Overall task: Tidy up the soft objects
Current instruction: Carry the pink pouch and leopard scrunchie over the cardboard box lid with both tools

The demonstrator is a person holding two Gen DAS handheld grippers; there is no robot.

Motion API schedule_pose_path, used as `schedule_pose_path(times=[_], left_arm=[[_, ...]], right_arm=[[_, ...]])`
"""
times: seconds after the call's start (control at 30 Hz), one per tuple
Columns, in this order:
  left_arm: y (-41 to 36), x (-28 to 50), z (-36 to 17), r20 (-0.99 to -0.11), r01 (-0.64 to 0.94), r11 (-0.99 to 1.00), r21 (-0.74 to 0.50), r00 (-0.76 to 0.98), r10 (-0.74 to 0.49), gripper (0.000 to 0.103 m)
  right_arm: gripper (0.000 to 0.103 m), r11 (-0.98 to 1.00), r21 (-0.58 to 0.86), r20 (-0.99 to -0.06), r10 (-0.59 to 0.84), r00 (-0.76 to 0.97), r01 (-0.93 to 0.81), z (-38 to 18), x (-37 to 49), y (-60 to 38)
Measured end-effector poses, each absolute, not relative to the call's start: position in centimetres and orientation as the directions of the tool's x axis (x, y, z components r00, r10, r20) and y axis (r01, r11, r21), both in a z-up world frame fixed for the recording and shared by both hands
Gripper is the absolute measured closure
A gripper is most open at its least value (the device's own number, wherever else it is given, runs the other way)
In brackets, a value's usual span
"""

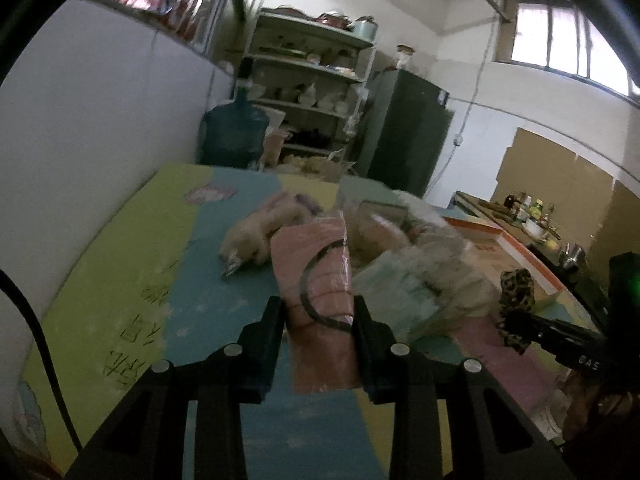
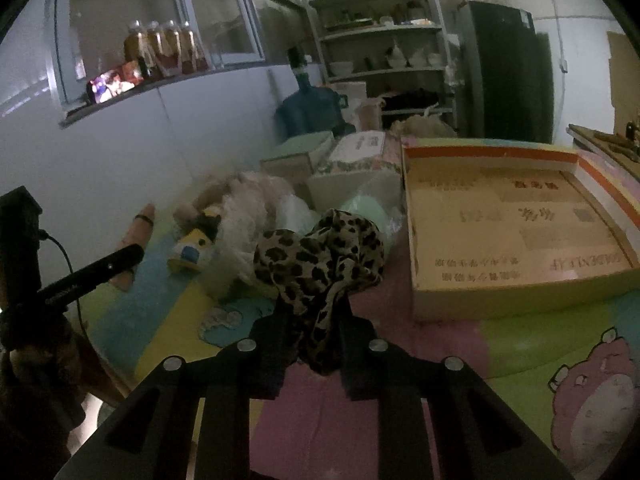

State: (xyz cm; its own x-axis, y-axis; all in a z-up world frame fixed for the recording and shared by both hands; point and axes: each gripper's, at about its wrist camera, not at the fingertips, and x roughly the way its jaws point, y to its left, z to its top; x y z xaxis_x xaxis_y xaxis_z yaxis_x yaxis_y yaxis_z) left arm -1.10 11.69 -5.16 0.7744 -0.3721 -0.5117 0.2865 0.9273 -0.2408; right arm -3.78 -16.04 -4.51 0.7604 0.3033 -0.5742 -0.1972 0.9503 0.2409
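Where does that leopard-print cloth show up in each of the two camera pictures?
Left wrist view: the leopard-print cloth hangs at the far right edge, clamped in the right gripper.
Right wrist view: the cloth fills the lower centre, bunched between that gripper's fingers.
Shared landmark: the blue water jug by the shelves.

Legible text is scarce. The floor of the shallow cardboard box (image 2: 520, 220) carries printed blocks of Chinese characters, seen upside down and too blurred to read; at its near right corner a line of Latin capitals, also inverted, reads roughly "GOLDENLEAF", uncertain. The mat (image 1: 132, 312) bears dark handwritten-style Chinese characters on its green panel, not decipherable. The right gripper (image 1: 516, 316) arm shows pale letters "BAS", cut off at the frame edge. A label on a carton (image 2: 360, 146) is illegible.
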Motion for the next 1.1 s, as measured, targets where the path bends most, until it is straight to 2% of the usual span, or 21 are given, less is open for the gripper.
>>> schedule_pose_path(times=[0.5, 0.77, 1.1], left_arm=[[2.4, -1.3, -0.8, -0.431, 0.477, 0.851, -0.22, 0.735, -0.524, 0.069], [-5.1, -0.7, 0.1, -0.435, 0.578, 0.788, -0.212, 0.666, -0.606, 0.069], [-12.9, 1.8, 0.0, -0.454, 0.613, 0.753, -0.238, 0.616, -0.644, 0.069]], right_arm=[[0.082, 0.952, 0.267, -0.483, 0.265, 0.835, -0.147, -1.4, -5.7, -20.8], [0.082, 0.964, 0.256, -0.45, 0.181, 0.874, -0.068, -0.2, -6.7, -26.1], [0.082, 0.972, 0.227, -0.431, 0.047, 0.901, 0.058, 0.7, -7.1, -34.3]])
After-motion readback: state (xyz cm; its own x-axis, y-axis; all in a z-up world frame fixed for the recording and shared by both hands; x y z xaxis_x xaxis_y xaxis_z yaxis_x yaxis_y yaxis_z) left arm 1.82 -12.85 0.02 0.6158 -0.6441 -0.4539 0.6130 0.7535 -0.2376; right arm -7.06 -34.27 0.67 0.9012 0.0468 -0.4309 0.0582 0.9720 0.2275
